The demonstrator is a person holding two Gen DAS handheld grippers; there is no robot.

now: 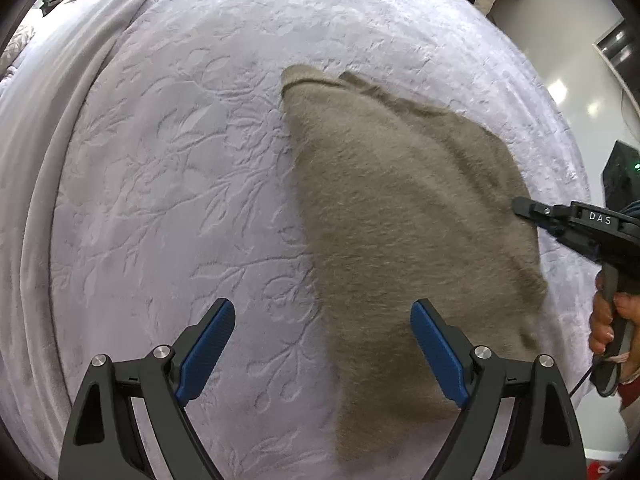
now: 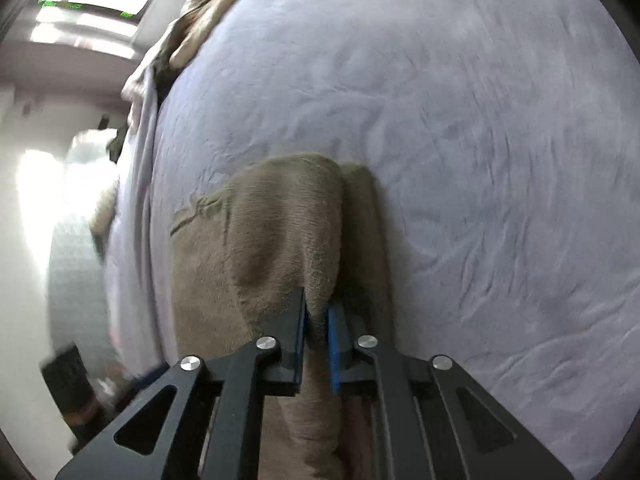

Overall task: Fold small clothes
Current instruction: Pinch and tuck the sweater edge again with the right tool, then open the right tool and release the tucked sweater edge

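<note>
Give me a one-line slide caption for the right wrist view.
Right gripper pinches a raised fold of the fuzzy brown garment lying on the lavender bedspread.

soft daylight; right view motion-blurred, window glare, fisheye-warped edges.

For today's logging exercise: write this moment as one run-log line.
left gripper: open, empty | right gripper: shut on brown garment | surface: lilac bedspread
</note>
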